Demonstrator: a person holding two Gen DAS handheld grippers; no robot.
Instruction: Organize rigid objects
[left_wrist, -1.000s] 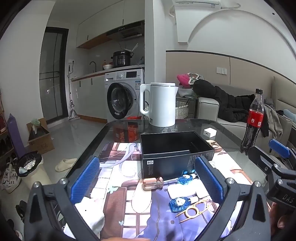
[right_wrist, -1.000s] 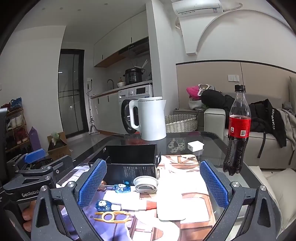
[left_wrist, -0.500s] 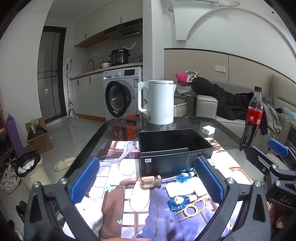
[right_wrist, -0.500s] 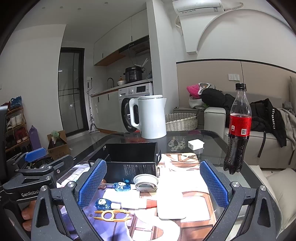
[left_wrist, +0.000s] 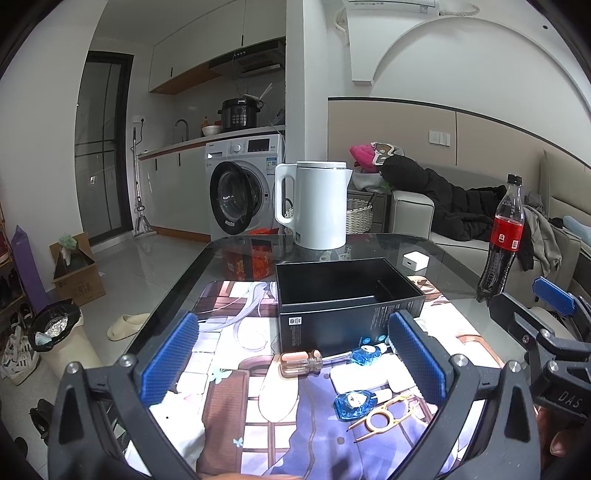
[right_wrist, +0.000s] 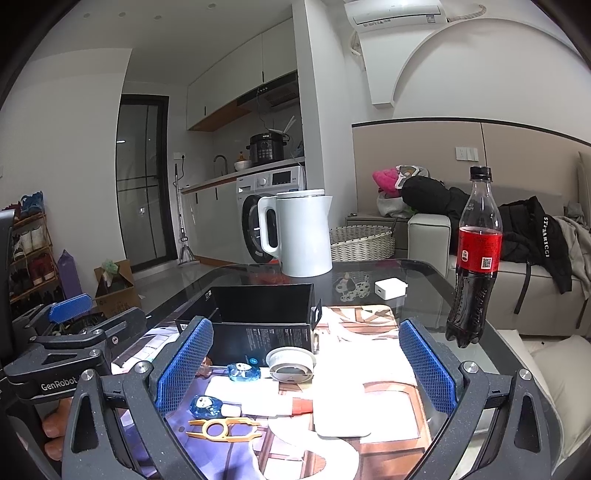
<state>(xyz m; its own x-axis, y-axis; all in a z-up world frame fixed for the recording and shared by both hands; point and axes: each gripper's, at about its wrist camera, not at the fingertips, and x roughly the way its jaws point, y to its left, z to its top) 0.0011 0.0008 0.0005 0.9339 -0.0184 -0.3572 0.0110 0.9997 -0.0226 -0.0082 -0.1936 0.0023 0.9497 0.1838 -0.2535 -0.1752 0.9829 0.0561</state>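
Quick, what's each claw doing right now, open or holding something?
Left claw: open, holding nothing.
Right claw: open, holding nothing.

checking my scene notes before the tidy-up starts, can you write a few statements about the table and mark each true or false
1. The black box is open and looks empty. True.
2. The left hand-held gripper is shut on the screwdriver. False: it is open, and the screwdriver lies on the mat in front of the box.
3. The cola bottle stands upright with its cap on. True.
4. The white kettle stands inside the black box. False: it stands on the glass table beyond the box.
5. The right hand-held gripper holds the orange tool. False: it is open and empty; the tool lies flat on the mat.
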